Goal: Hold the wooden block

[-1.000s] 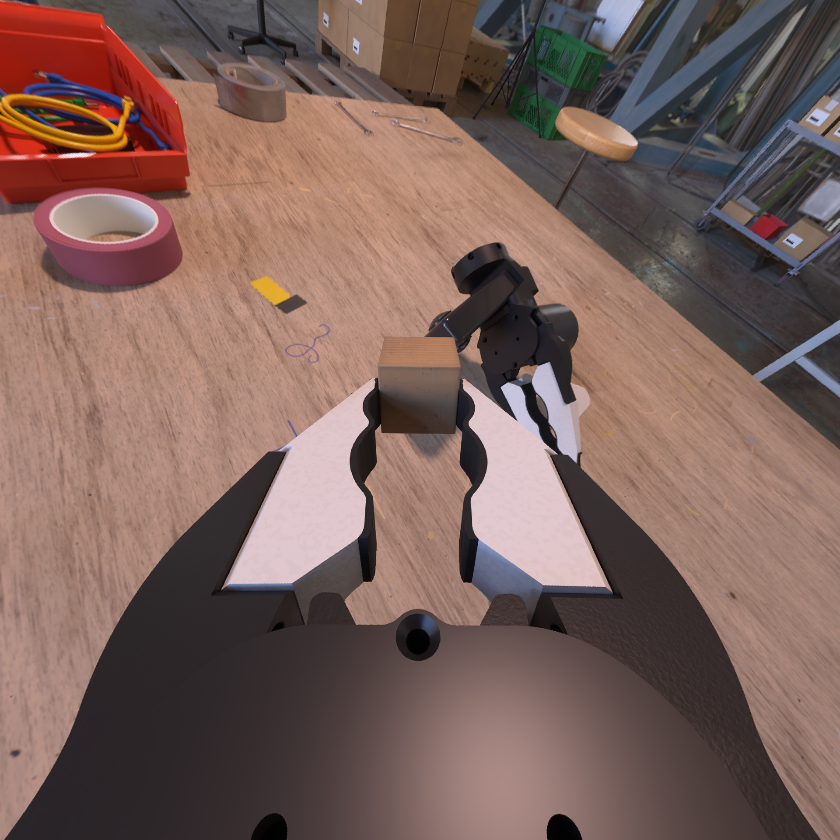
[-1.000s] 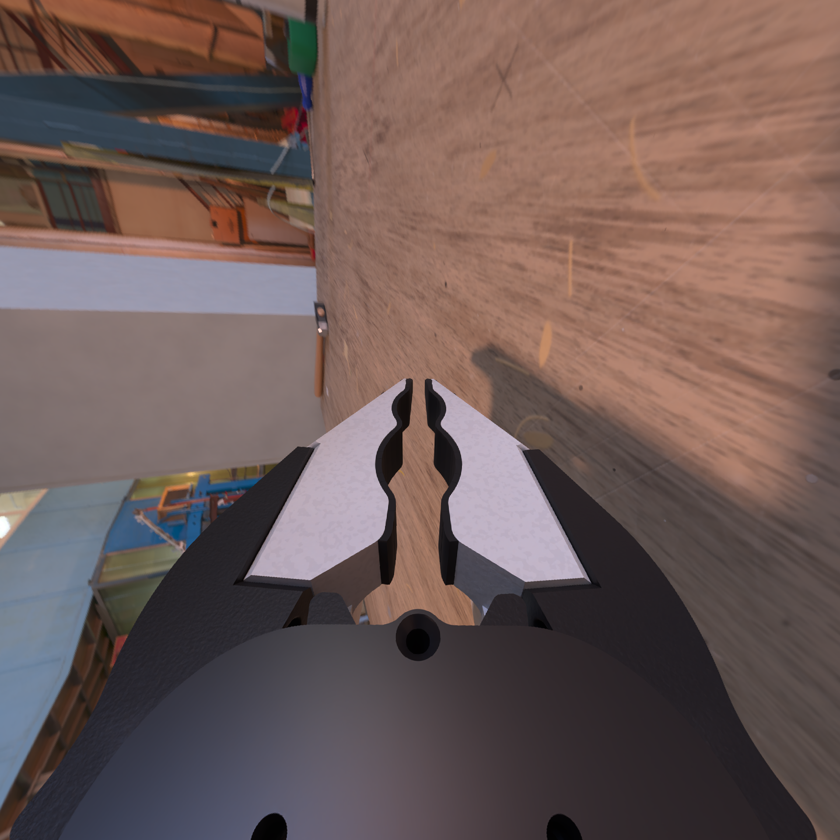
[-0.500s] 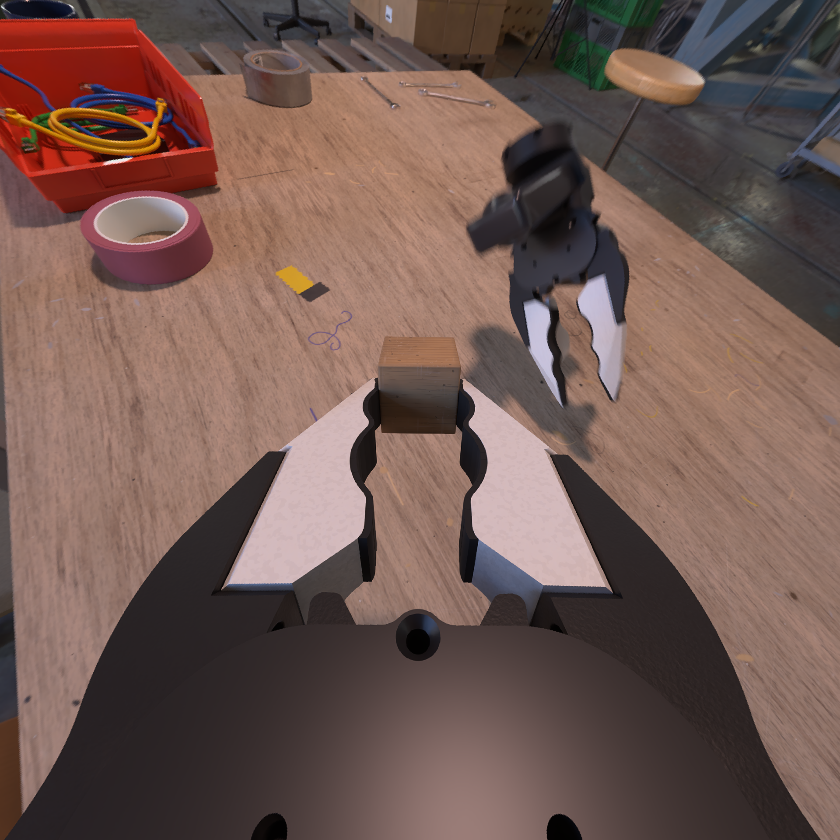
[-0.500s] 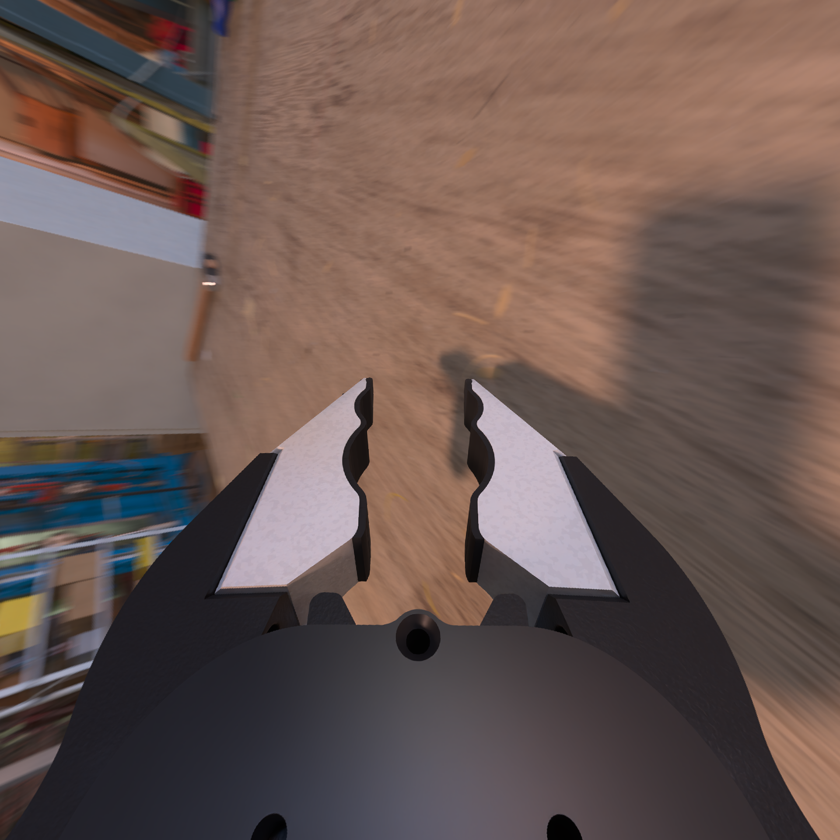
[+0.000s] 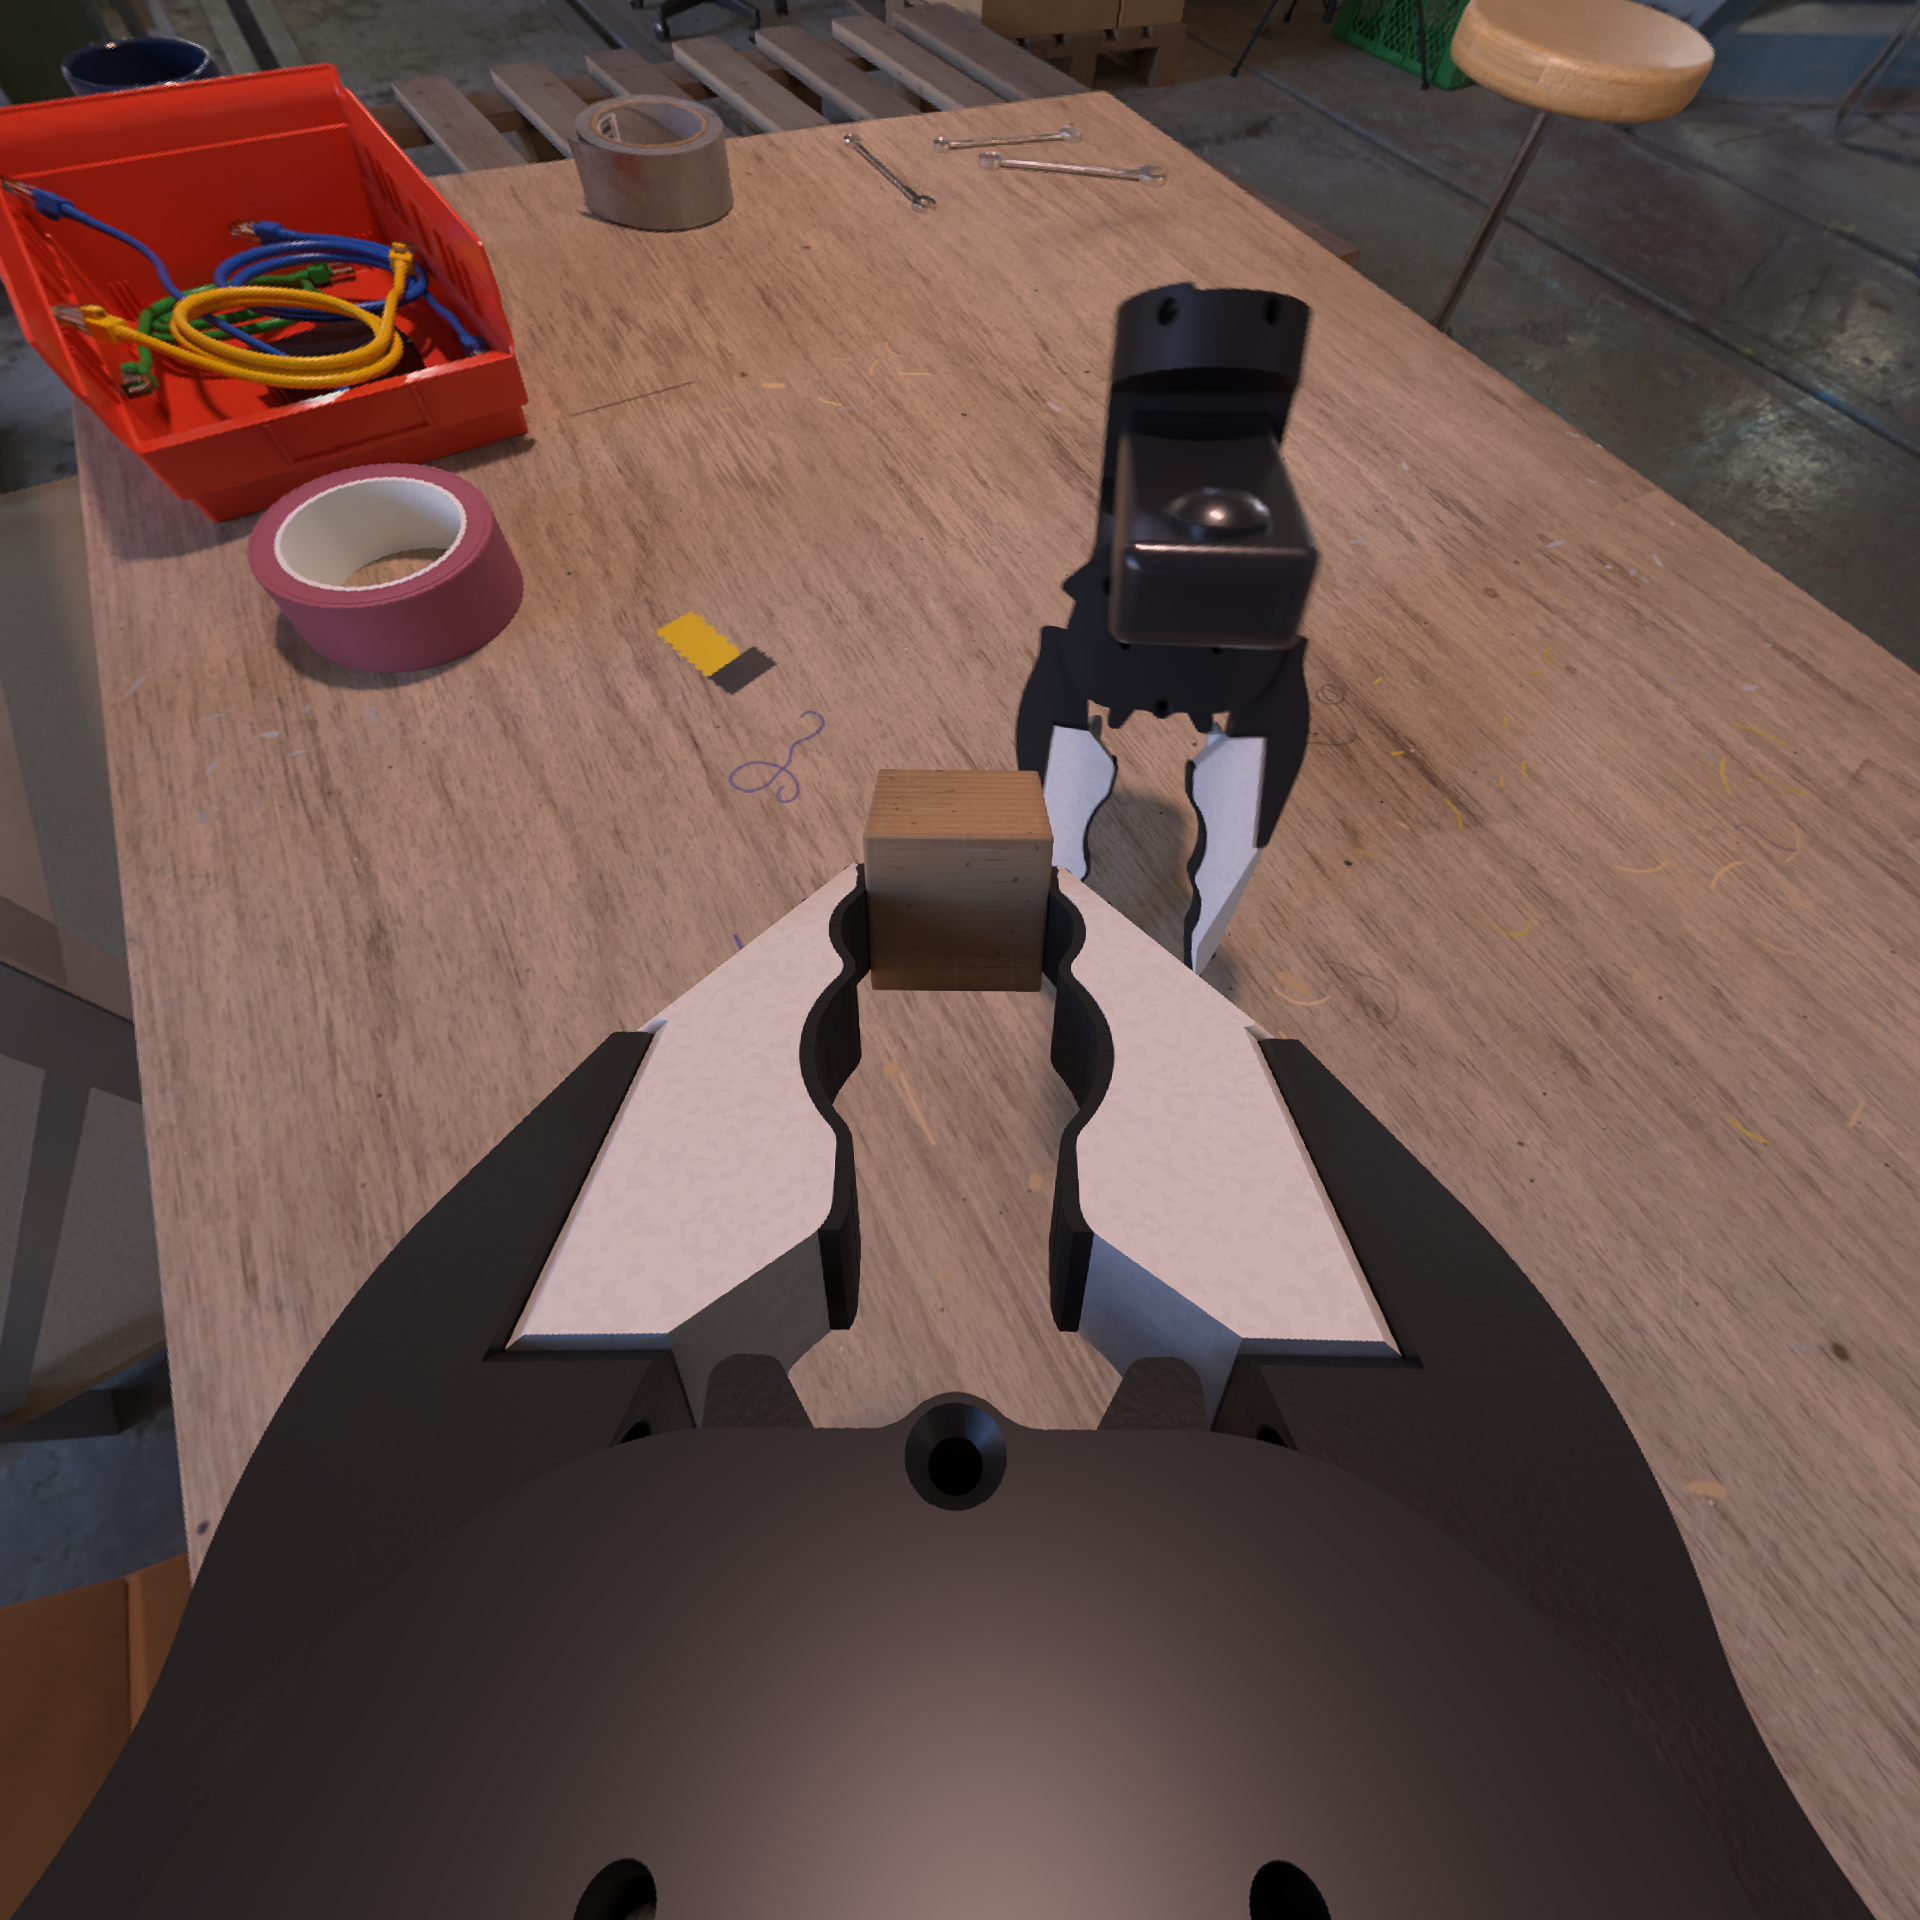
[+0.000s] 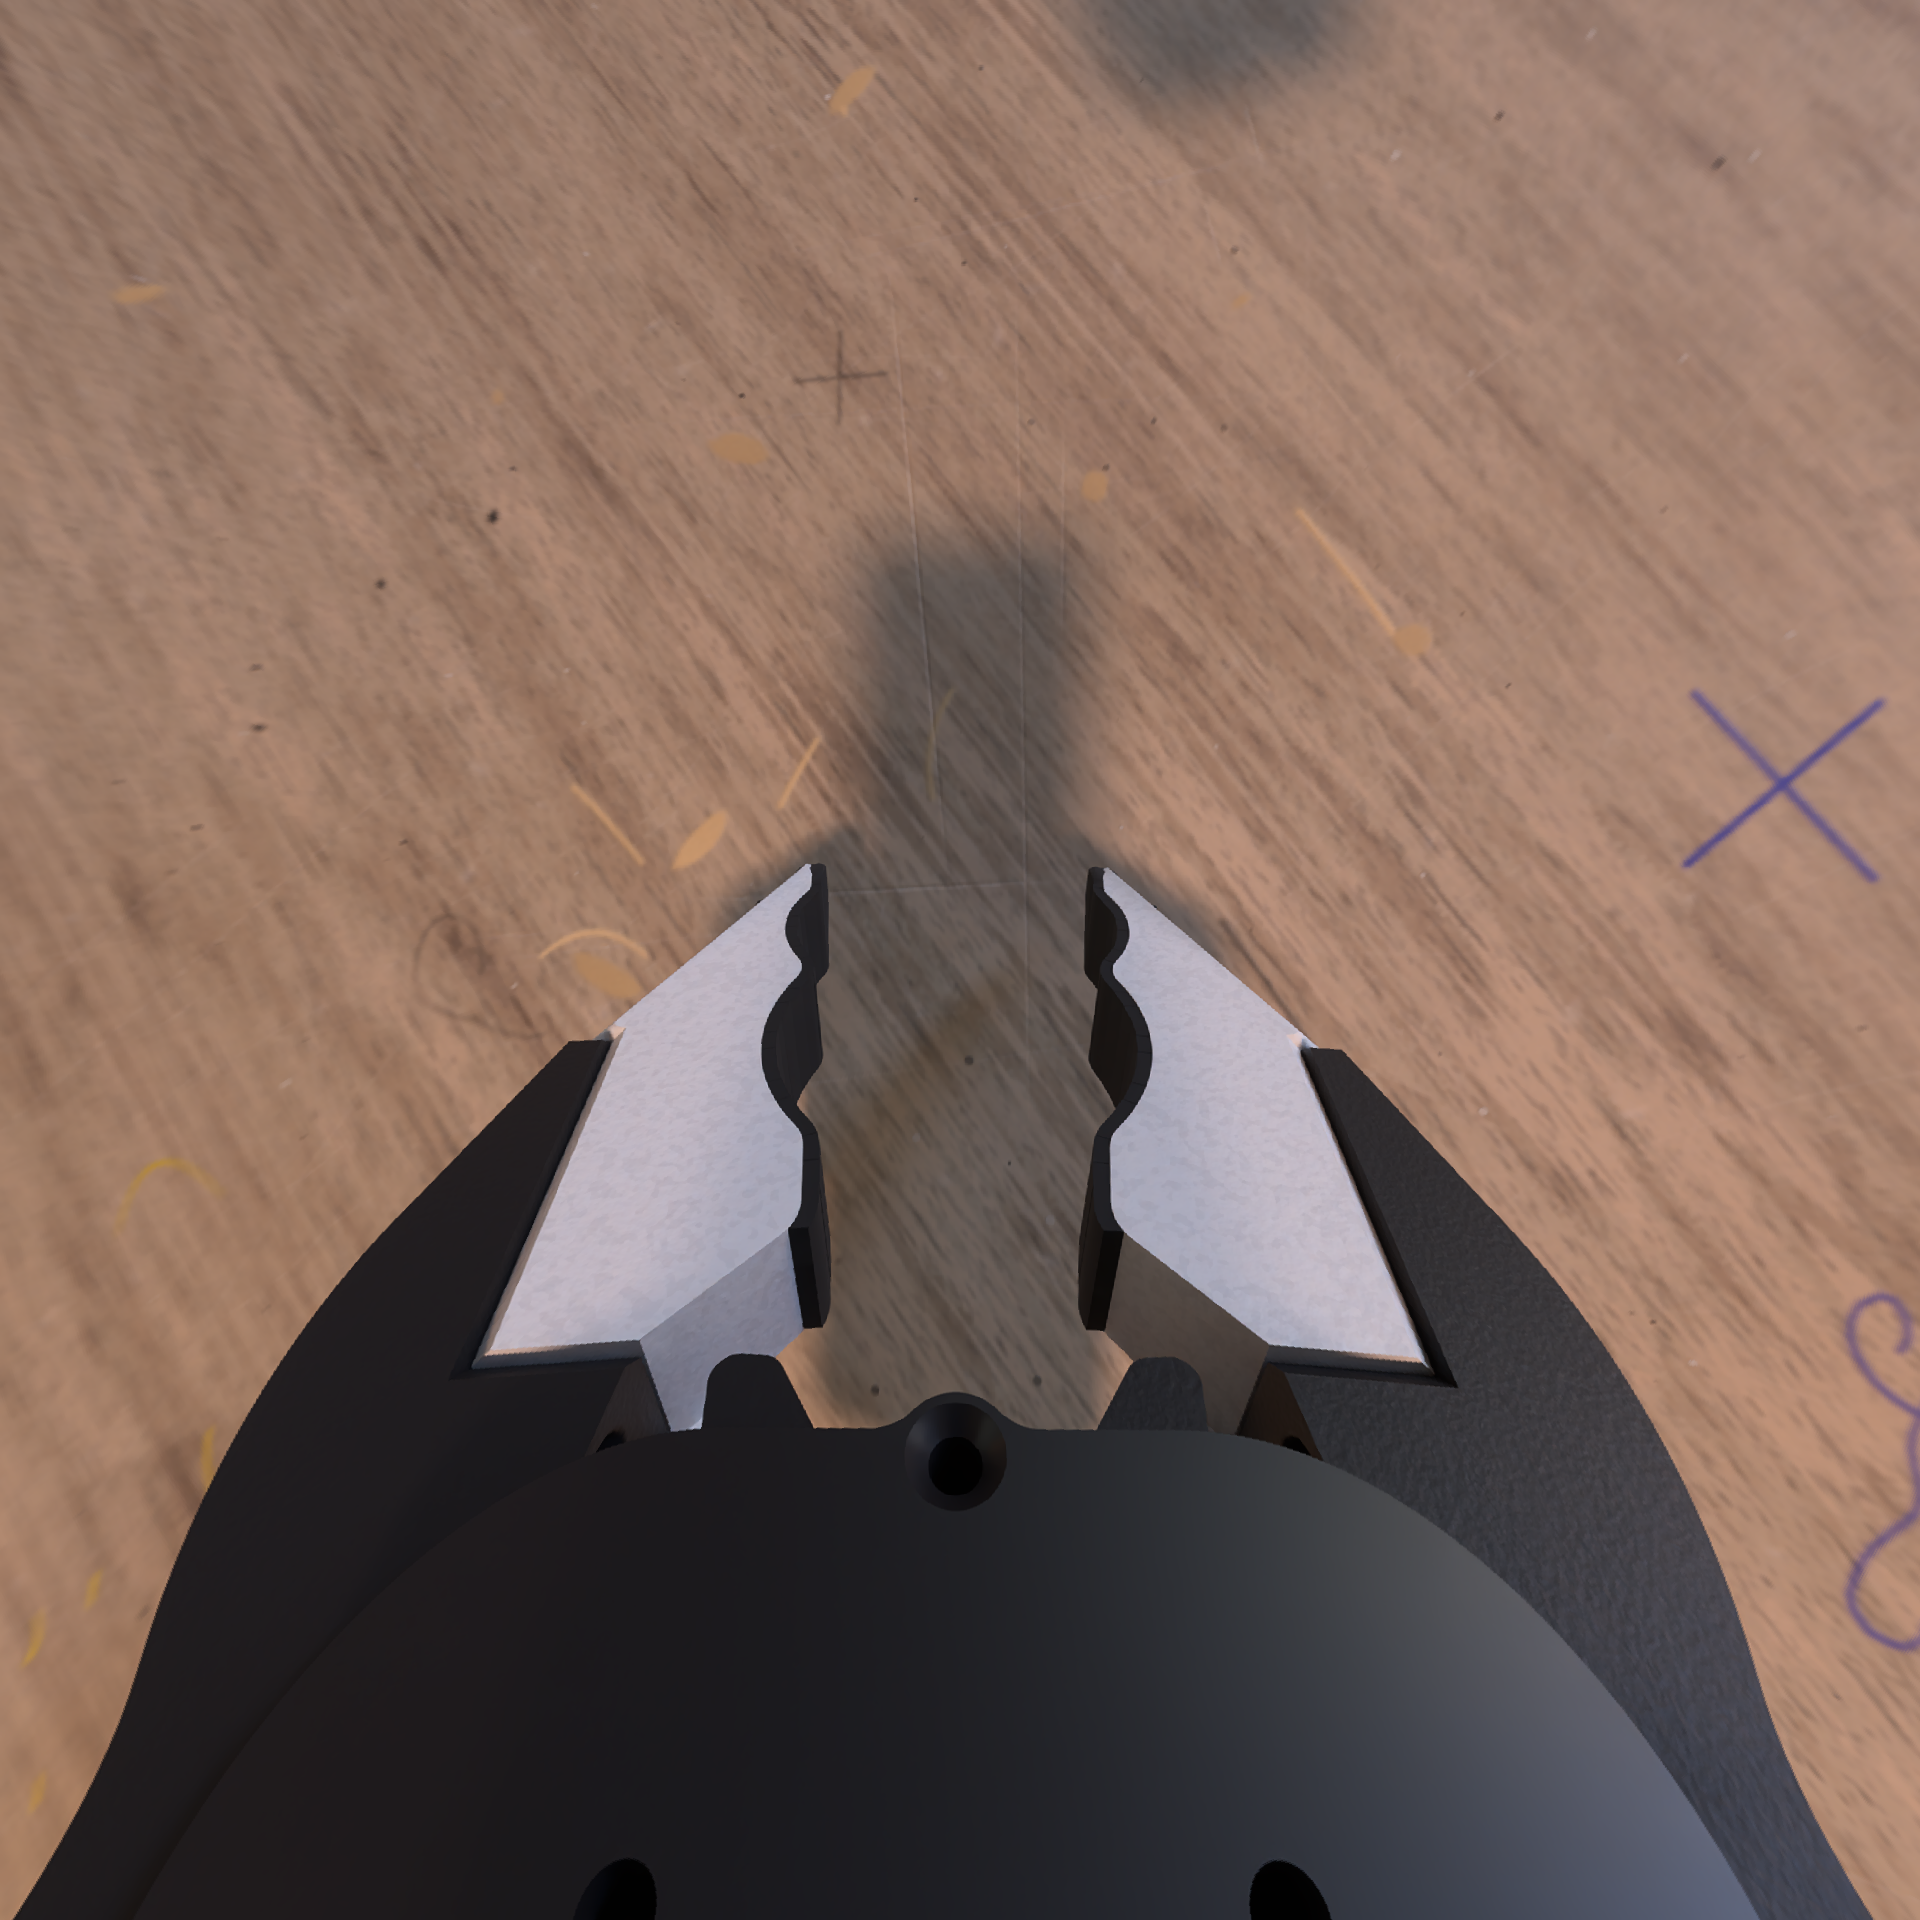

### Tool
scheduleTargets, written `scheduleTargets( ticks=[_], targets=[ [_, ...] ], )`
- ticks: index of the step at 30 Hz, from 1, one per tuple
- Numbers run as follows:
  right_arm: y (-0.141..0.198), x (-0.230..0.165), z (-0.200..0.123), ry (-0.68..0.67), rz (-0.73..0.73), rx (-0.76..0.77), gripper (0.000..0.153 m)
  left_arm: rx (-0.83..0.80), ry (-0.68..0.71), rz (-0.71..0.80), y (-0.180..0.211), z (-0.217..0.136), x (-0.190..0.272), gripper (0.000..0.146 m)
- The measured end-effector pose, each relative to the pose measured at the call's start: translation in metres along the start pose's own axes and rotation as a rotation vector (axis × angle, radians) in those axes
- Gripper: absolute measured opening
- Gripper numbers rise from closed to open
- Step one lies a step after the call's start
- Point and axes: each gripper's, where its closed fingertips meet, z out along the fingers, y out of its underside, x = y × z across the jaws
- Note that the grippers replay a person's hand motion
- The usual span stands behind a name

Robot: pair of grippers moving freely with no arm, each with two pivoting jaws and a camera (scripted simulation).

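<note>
Nearest us, our left gripper (image 5: 956,894) has its fingers (image 5: 727,1091) clamped on the wooden block (image 5: 956,883), one tip pressed to each side face, the block carried clear above the worktop (image 5: 468,935); that grip looks the same as a second ago, so we judge the hold itself secure. What has changed is just behind it: our right gripper (image 5: 1148,862), which lay low and nearly closed beside the block, has swung upright and spread its fingers, now pointing down at the worktop just right of the block (apart from it, as far as we can tell). We read that as the second gripper letting go or stepping back, leaving the block to the left one alone. The right wrist view shows only bare wood, its own shadow and pen marks between the open fingers (image 6: 665,1122), never the block. Farther off, only the left view gives us the pink tape roll (image 5: 387,566), red bin (image 5: 260,405) of cables and grey tape roll (image 5: 652,161)
</note>
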Motion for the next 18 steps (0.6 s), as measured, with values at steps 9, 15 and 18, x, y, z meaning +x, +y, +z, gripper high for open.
scheduleTargets(
  ticks=[9,15,18],
  targets=[
    [-0.002,0.003,-0.042,0.138,-0.013,0.0,0.007,-0.016,-0.022,-0.062,0.018,-0.007,-0.013,0.032],
    [0.01,0.007,-0.075,0.107,0.058,-0.163,0.004,-0.035,-0.012,-0.129,0.034,-0.004,-0.024,0.032],
    [0.029,0.008,-0.048,0.066,0.114,-0.211,0.004,-0.025,0.005,-0.142,0.036,-0.004,-0.026,0.032]
  ],
)
